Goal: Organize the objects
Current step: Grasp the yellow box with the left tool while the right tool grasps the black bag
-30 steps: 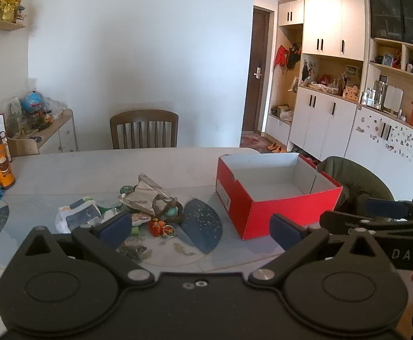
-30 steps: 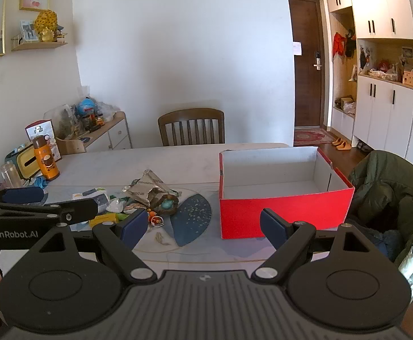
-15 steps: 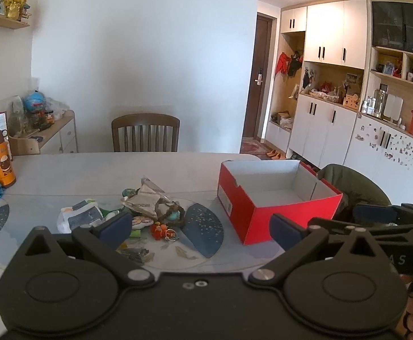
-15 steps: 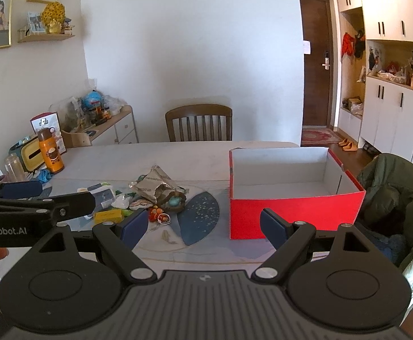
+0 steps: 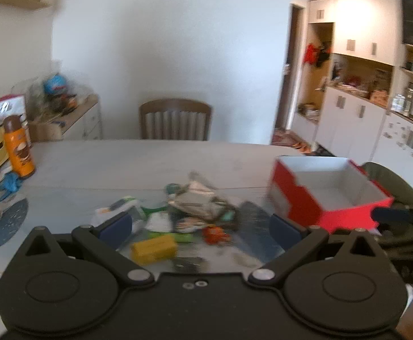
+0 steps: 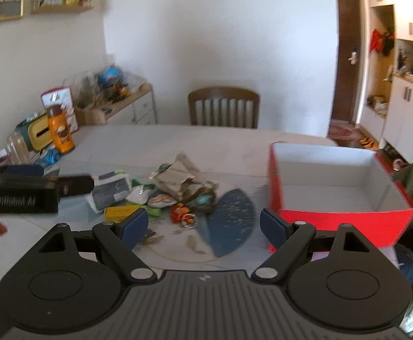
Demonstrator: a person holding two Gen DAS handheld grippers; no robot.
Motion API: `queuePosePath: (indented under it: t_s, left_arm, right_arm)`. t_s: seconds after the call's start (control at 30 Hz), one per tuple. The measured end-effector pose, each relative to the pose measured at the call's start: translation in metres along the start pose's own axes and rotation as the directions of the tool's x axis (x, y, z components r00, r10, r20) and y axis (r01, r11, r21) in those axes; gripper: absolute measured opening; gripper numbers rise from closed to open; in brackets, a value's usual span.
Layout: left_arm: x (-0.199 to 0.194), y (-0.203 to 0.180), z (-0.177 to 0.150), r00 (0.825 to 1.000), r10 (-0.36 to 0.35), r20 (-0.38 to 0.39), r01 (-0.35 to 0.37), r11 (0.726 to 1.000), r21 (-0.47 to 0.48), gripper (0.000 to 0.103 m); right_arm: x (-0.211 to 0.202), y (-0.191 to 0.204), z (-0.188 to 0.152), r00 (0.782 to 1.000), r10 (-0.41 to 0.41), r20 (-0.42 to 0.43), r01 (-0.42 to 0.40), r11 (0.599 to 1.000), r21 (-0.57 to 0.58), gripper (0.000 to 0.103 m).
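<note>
While both frames are motion-blurred, the layout reads fine. Left gripper (image 5: 199,225) and right gripper (image 6: 203,223) both have their blue-padded jaws spread wide, nothing between them, held above the near edge of the table (image 6: 155,138).

Pale, smooth, matte tabletop. Rectangular red cardboard box (image 6: 334,187) on the right side: white inside, open top, looks empty. Left of it, apart from the box, sits the clutter pile (image 6: 175,192): crumpled brownish paper wrapper (image 6: 178,178) on top, white pouch (image 6: 111,188) at the pile's left edge, yellow rectangular block (image 5: 154,248) at the front, small orange trinket (image 6: 182,215), soft green bits. Dark blue speckled fan-shaped mat (image 6: 229,221) lies flat between pile and box.

Far left of the table: orange cylindrical bottle (image 6: 60,130), brown cap, upright. Wooden slat-back chair (image 6: 223,107) at the far side.
</note>
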State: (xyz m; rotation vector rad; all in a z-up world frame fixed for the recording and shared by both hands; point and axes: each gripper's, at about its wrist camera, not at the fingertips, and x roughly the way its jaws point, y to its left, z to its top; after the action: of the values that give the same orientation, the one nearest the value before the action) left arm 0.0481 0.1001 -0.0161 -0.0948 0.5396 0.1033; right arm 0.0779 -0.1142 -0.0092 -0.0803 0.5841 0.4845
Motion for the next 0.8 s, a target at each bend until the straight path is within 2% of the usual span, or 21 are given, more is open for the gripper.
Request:
queuePosePath:
  t_s: [0.13, 0.43, 0.73, 0.8]
  left_arm:
    - [0.032, 0.029, 0.006, 1.000, 0.014, -0.021, -0.013, 0.999, 0.044, 0.103]
    - [0.095, 0.060, -0.002, 0.989, -0.071, -0.132, 0.089, 0.987, 0.136, 0.102]
    - [0.151, 0.075, -0.025, 0.952, -0.136, -0.275, 0.176, 0.976, 0.125, 0.101]
    - [0.160, 0.078, -0.028, 0.945, -0.140, -0.297, 0.186, 0.974, 0.132, 0.098]
  right_arm:
    - [0.035, 0.016, 0.006, 0.998, 0.032, -0.046, -0.033, 0.999, -0.026, 0.086]
    - [0.102, 0.045, 0.003, 0.983, 0.094, -0.159, -0.105, 0.992, -0.063, 0.086]
    - [0.155, 0.067, -0.014, 0.953, 0.151, -0.264, -0.182, 0.978, -0.099, 0.086]
    - [0.165, 0.072, -0.019, 0.947, 0.147, -0.287, -0.185, 0.976, -0.113, 0.086]
